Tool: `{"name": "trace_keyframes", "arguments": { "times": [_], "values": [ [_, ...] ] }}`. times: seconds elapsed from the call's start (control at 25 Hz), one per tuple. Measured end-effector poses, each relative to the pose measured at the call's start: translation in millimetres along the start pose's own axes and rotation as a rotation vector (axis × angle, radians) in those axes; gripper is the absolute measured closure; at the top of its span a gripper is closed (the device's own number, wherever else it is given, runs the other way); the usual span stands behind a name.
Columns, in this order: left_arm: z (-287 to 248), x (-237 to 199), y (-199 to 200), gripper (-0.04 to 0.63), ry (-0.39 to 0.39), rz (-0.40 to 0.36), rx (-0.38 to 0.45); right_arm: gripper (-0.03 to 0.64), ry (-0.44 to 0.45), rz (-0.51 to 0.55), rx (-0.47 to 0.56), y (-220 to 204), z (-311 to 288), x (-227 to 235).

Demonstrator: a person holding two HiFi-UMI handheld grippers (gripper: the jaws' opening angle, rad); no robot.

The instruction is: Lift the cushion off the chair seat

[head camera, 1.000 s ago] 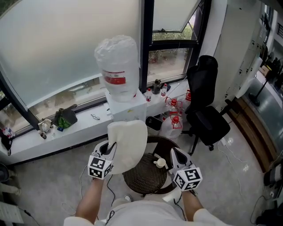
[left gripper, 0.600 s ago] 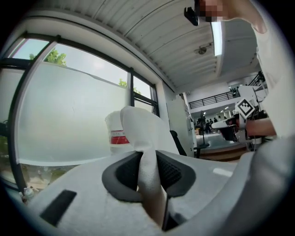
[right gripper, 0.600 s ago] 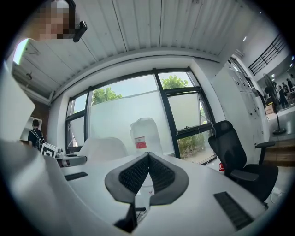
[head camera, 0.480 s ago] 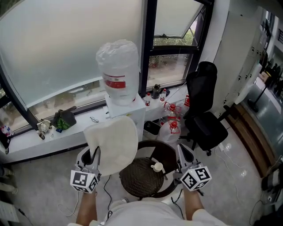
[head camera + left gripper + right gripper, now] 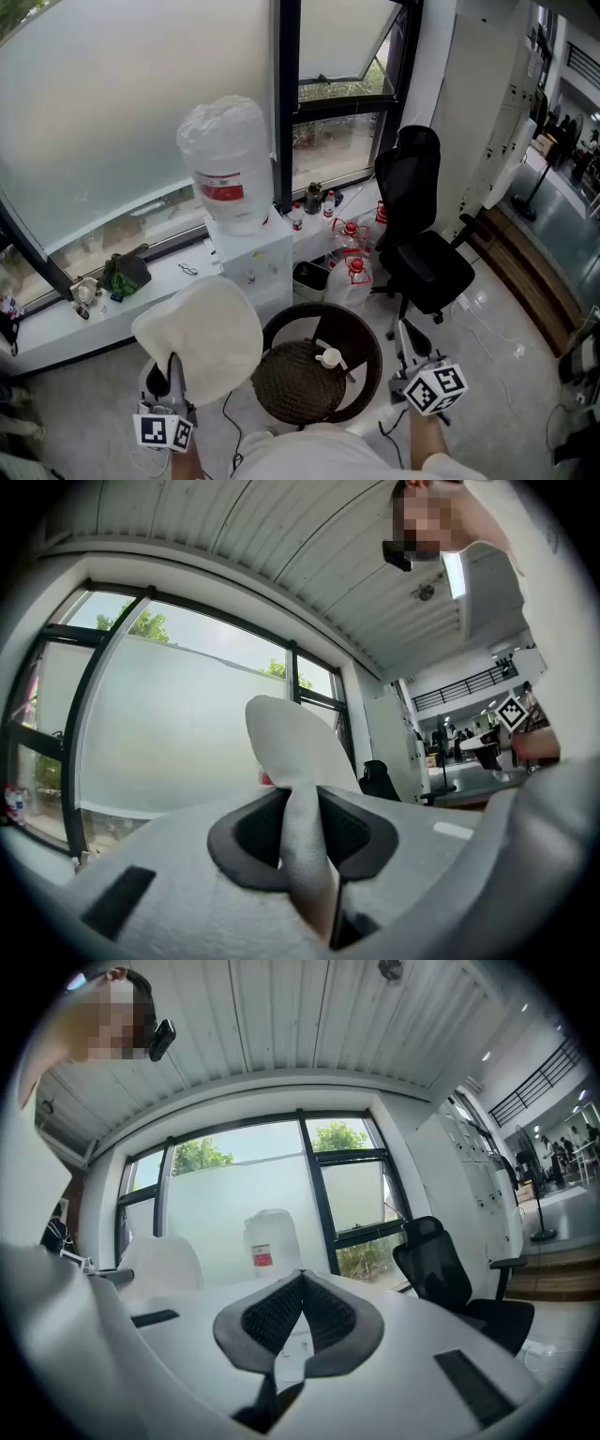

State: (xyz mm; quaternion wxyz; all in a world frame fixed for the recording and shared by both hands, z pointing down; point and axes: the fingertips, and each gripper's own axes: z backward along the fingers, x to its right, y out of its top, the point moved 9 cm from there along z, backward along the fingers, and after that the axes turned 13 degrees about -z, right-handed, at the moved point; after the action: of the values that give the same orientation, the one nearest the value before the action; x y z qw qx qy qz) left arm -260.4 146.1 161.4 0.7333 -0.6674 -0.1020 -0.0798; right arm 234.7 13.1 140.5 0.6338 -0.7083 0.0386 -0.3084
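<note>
Jaws pinched on the cushion (image 5: 199,330), the left gripper (image 5: 172,373) points level.

Frosted windows (image 5: 122,122) light a pale, possibly tiled floor (image 5: 511,366) around a black office chair (image 5: 422,262)

Cream round cushion (image 5: 202,333), upright; apparently clear of dark wicker chair seat (image 5: 292,384)

The left gripper (image 5: 172,373) and right gripper (image 5: 406,339) are pale grey, with black ribbed pads (image 5: 272,1314) and black-and-white marker cubes (image 5: 436,388). The person wears a white top (image 5: 319,457).
</note>
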Motion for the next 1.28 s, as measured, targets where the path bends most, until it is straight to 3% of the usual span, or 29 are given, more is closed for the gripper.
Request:
{"name": "trace_keyframes", "arguments": {
  "times": [0.2,0.8,1.28],
  "values": [
    [5,-5,6,0.523,0.005,-0.015,0.004,0.615,-0.038,-0.029,-0.003,-9,2,1],
    [-4,-4,5,0.522,-0.088,0.018,0.034,0.615,0.02,-0.041,-0.048,-31,-18,-46],
    [1,-22,-1,0.522,-0.094,0.06,0.067,0.615,0.023,0.017,-0.081,-33,-28,-77]
  ]
}}
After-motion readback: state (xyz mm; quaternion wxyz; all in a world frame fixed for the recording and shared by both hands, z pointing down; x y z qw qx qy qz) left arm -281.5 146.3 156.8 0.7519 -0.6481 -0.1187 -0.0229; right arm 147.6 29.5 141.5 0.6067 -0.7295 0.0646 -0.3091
